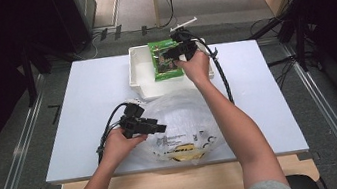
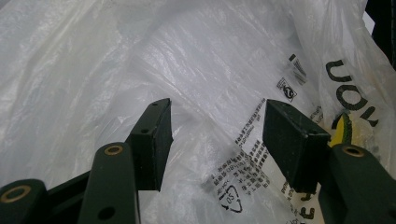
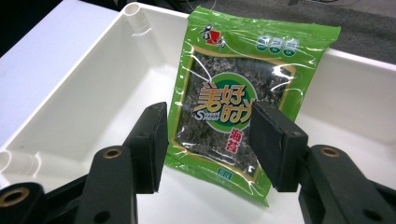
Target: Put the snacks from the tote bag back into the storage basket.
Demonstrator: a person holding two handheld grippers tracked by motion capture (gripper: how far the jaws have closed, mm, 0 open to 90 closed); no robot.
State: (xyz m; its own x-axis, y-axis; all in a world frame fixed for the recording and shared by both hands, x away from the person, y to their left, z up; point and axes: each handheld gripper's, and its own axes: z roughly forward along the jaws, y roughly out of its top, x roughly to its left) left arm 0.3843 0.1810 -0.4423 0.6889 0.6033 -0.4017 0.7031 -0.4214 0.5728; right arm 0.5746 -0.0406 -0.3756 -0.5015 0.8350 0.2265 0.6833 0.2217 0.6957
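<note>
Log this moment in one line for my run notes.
right gripper: open over snack packet in white bin | left gripper: open at plastic bag

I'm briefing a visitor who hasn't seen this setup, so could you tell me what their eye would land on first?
The bright green snack packet stands out, leaning inside the white bin at the table's far side, with the right gripper open just in front of it. Nearer the person, a crumpled clear plastic bag spreads over the white table, the left gripper open above it.

High view overhead; tongs views close on bag (image 2: 196, 93), packet (image 3: 233, 107).
</note>
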